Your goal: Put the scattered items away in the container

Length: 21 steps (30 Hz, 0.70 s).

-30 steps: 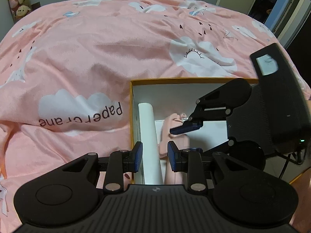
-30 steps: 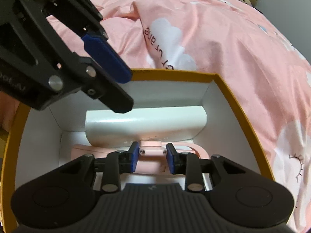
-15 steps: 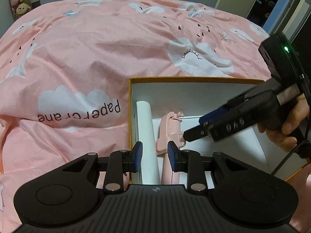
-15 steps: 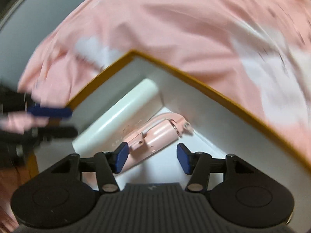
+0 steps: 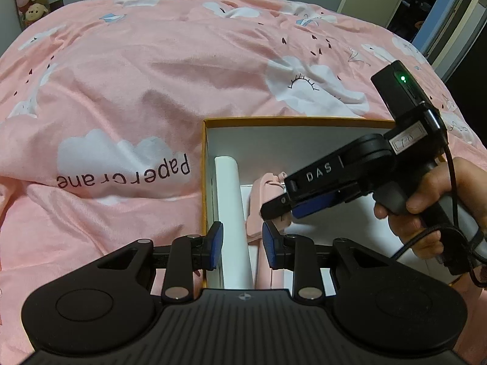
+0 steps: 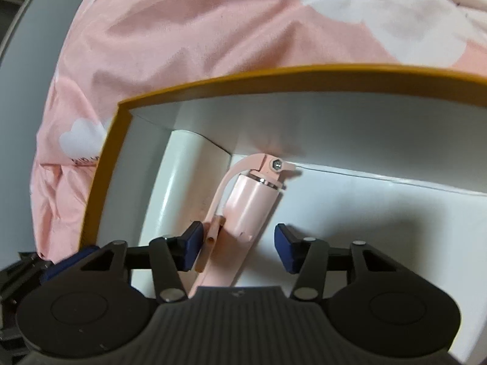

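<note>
An orange-rimmed box (image 5: 289, 119) with white walls sits on the bed. A white cylinder (image 5: 232, 213) lies along its left wall, and a pink stick-like gadget (image 5: 261, 194) rests beside it on the box floor. My left gripper (image 5: 242, 249) hovers over the box's near left corner, open and holding nothing. In the right wrist view the box (image 6: 274, 76), the white cylinder (image 6: 182, 182) and the pink gadget (image 6: 249, 206) show from above. My right gripper (image 6: 239, 251) straddles the gadget's lower end; its jaws are closing but the pads are not pressing on it. A hand (image 5: 426, 200) holds that right gripper (image 5: 280, 208) low inside the box.
A rumpled pink duvet (image 5: 152, 76) with white cloud prints surrounds the box. Plush toys (image 5: 29, 0) sit at the far left corner and a doorway (image 5: 426, 0) opens at the far right. A black cable (image 5: 450, 188) trails from the right gripper's handle.
My right gripper has let go of the pink gadget, rolled about its axis and shifted sideways and lower in the box. The gadget now lies on the floor. The left gripper stayed put.
</note>
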### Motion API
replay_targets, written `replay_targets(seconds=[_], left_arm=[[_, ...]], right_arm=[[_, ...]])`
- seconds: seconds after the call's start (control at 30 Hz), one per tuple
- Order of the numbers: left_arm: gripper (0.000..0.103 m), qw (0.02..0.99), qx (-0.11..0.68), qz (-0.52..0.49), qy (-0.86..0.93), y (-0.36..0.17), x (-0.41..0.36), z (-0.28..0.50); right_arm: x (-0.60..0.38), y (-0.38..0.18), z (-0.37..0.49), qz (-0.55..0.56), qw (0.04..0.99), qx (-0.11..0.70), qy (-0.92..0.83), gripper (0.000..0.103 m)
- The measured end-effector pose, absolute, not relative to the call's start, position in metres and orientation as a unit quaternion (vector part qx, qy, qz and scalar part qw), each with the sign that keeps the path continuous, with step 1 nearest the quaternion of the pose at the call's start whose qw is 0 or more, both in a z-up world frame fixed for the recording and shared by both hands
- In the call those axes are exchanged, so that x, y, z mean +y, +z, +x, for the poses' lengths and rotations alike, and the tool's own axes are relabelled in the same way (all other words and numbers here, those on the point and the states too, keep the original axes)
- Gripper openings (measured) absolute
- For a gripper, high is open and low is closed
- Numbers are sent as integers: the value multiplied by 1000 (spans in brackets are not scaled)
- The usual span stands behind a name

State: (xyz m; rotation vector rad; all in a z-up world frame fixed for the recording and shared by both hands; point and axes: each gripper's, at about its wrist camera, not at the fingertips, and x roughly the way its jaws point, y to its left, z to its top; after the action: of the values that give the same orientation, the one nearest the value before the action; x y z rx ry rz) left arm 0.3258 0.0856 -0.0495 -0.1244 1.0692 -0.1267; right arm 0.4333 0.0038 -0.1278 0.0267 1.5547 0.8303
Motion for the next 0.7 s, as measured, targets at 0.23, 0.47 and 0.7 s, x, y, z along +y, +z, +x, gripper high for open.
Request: replay_targets(seconds=[0.23, 0.47, 0.7], left_arm=[[33, 857, 508, -59, -68, -50, 81, 327], [33, 856, 509, -65, -63, -49, 81, 327], [33, 859, 503, -75, -56, -48, 87, 328]], right_arm=[[10, -124, 430, -4, 646, 646, 406, 43], [29, -114, 435, -10, 660, 637, 398, 6], [14, -111, 438, 1, 674, 636, 376, 20]])
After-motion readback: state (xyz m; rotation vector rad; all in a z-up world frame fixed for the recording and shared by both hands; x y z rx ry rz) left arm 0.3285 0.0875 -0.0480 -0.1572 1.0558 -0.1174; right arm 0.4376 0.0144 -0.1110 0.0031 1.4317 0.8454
